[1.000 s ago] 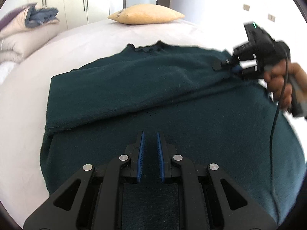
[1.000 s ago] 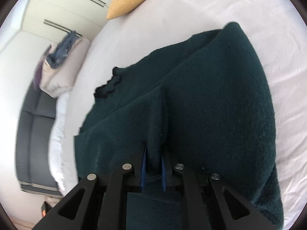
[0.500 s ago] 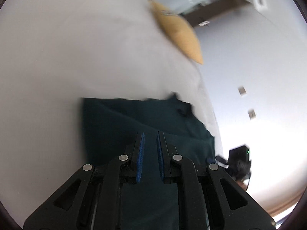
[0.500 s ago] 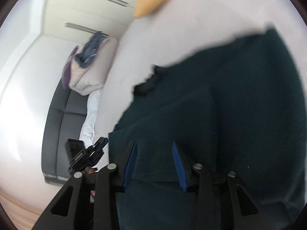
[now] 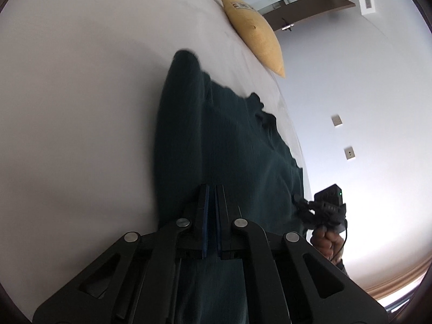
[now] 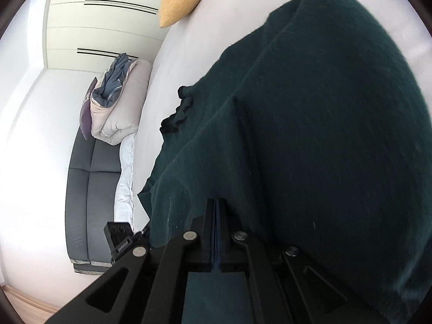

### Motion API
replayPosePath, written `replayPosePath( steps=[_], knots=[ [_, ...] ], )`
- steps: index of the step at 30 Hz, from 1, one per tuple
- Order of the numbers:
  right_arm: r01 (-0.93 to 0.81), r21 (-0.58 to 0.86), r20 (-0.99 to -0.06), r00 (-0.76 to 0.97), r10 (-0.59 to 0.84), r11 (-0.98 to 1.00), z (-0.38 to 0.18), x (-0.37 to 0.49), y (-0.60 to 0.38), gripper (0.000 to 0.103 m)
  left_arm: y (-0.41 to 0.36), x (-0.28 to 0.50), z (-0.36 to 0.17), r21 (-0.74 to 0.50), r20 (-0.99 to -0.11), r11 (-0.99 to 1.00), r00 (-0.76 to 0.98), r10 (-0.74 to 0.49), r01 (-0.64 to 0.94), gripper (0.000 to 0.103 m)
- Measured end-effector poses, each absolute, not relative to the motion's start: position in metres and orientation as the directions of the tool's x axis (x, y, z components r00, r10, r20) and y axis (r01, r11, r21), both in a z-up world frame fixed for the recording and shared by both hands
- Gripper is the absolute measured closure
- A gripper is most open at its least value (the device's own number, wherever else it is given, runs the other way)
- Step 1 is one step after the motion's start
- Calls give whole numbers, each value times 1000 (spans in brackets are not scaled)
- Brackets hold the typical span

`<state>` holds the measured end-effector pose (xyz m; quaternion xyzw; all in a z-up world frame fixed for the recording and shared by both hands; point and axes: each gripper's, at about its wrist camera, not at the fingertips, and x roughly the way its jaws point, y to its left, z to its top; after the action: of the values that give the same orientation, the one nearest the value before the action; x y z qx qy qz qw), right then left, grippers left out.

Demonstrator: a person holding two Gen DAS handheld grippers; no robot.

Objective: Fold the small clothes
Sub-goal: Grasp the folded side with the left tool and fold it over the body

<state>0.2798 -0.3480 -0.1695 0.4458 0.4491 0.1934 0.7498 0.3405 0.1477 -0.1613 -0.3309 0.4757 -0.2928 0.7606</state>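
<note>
A: Start at the jaws. How do they stand?

B: The left gripper (image 5: 211,189) has its blue pads drawn close together with only a thin slit between them. Dark cloth lies right under the tips, but I cannot tell whether any of it is pinched. The right gripper (image 6: 216,202) has its pads pressed flat together, and a ridge of the cloth rises just past the tips; whether a fold is caught there I cannot tell either.

A: And the garment?

B: A dark green sweater (image 5: 229,145) spread on the white bed (image 5: 81,94), folded over lengthwise, its frilled collar (image 6: 178,113) toward the far end.

A: What else is around?

B: A yellow pillow (image 5: 256,29) at the head of the bed. From the left camera, the right gripper shows at the sweater's far edge, held in a hand (image 5: 328,240) with a cable hanging from it. From the right camera, a grey sofa (image 6: 89,183) stands beside the bed, with a pile of folded bedding (image 6: 116,102) on it, and white cupboards (image 6: 102,27) behind.

A: Anything blocking the view?

B: Each gripper's black frame covers the near cloth.
</note>
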Motion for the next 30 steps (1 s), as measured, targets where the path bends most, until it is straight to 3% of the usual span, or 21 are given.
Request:
replayPosePath(
  steps=[8,14,15,16,17,18,19,20,21,24,27,28,29,30],
  knots=[
    [95,810,-534,527,661,578,-170,275,-343,103,144,328,-166,-735,-579,666,393,-715,128,100],
    [71,836,-486,557,673,544,-176,263,-350,103,143,313,-154,-692,-599,705,424,-680,153,100],
    [65,827,-492,562,665,558,-169,257,-350,99,139,304,-144,-660,-613,730,435,-659,177,100],
    [43,818,-492,572,657,574,-163,251,-349,79,133,296,-138,-625,-632,754,435,-642,205,100],
    [-21,796,-478,589,651,604,-157,244,-347,68,126,289,-137,-590,-662,778,421,-620,218,100],
    [-46,774,-491,586,645,631,-159,240,-344,65,123,284,-138,-557,-693,802,410,-592,215,100],
    [-28,763,-518,572,636,646,-162,238,-344,75,119,276,-138,-525,-717,824,411,-562,212,100],
    [7,764,-532,574,623,645,-163,233,-348,77,118,266,-134,-519,-715,828,423,-557,214,100],
    [25,777,-523,583,622,629,-161,228,-351,74,119,255,-129,-540,-696,815,432,-573,212,100],
    [55,777,-510,639,576,627,-142,192,-359,41,123,219,-113,-578,-651,791,471,-595,202,96],
    [37,758,-493,687,535,651,-122,137,-365,39,121,179,-102,-565,-642,801,504,-577,197,67],
    [43,742,-506,691,517,669,-118,121,-367,38,122,164,-101,-579,-630,794,515,-581,187,32],
    [41,723,-517,695,500,690,-114,103,-368,38,125,148,-100,-589,-615,790,538,-576,172,9],
    [39,707,-526,697,487,707,-113,84,-369,36,126,136,-99,-599,-602,785,559,-570,157,6]
  ],
)
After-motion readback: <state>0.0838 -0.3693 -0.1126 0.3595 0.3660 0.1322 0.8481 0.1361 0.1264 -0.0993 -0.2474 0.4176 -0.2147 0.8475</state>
